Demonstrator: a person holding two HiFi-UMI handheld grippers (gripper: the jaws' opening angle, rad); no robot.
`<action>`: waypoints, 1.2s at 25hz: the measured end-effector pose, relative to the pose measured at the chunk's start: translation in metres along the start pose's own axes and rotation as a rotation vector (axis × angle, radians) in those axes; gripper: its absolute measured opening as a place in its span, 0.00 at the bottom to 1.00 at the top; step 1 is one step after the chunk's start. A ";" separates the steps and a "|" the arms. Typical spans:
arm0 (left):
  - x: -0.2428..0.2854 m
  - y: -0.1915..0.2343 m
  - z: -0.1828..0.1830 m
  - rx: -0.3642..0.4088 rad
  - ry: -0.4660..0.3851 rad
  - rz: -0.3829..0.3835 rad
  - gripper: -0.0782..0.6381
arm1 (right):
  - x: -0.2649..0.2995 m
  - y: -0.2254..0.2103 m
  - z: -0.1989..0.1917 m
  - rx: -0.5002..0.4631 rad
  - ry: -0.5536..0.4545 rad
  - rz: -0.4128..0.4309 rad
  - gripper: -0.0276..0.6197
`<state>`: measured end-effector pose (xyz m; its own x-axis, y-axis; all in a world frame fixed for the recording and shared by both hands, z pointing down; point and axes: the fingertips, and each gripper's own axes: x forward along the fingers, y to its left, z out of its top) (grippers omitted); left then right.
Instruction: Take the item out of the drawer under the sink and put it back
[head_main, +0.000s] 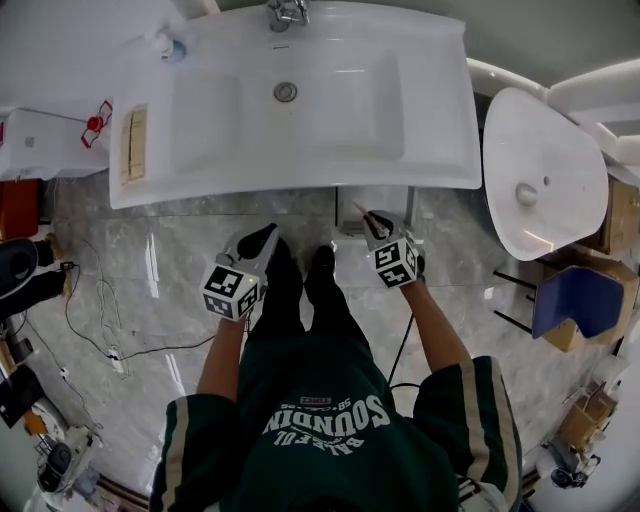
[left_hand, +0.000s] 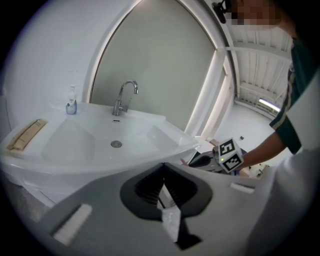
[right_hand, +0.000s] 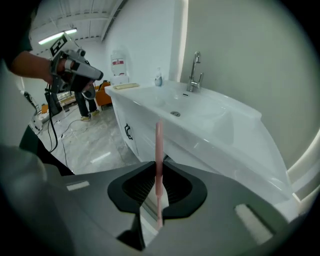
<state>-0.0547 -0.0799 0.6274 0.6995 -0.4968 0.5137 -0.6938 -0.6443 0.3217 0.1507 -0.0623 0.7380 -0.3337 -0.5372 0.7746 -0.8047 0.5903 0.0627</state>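
My right gripper (head_main: 375, 222) is shut on a thin pink stick (right_hand: 158, 150), which stands upright between its pads and rises above them. It is held just in front of the white sink's (head_main: 180, 170) front rim, where a pale drawer-like box (head_main: 350, 200) juts out below; its inside is hidden. The stick's tip (head_main: 358, 209) points toward that rim. My left gripper (head_main: 262, 240) hangs to the left, lower and further from the sink, shut with nothing in it. The left gripper view shows its own jaws (left_hand: 162, 185) together and the right gripper (left_hand: 200, 160) beyond.
The vanity cabinet (right_hand: 125, 125) has a black handle on its side. On the sink stand a faucet (head_main: 287, 12), a soap bottle (head_main: 172, 45) and a wooden item (head_main: 133, 143). A white toilet (head_main: 540, 180) is right. Cables (head_main: 100, 330) lie on the marble floor left.
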 end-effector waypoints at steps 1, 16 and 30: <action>-0.001 0.002 -0.003 -0.005 0.002 0.005 0.18 | 0.008 -0.001 -0.005 -0.019 0.024 0.002 0.12; 0.001 0.032 -0.055 -0.049 0.078 0.073 0.18 | 0.129 -0.030 -0.087 0.006 0.282 -0.028 0.12; -0.006 0.052 -0.083 -0.069 0.125 0.112 0.18 | 0.189 -0.031 -0.131 0.051 0.388 0.015 0.12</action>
<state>-0.1092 -0.0621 0.7066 0.5933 -0.4848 0.6426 -0.7795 -0.5453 0.3083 0.1773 -0.1030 0.9652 -0.1424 -0.2551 0.9564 -0.8279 0.5603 0.0262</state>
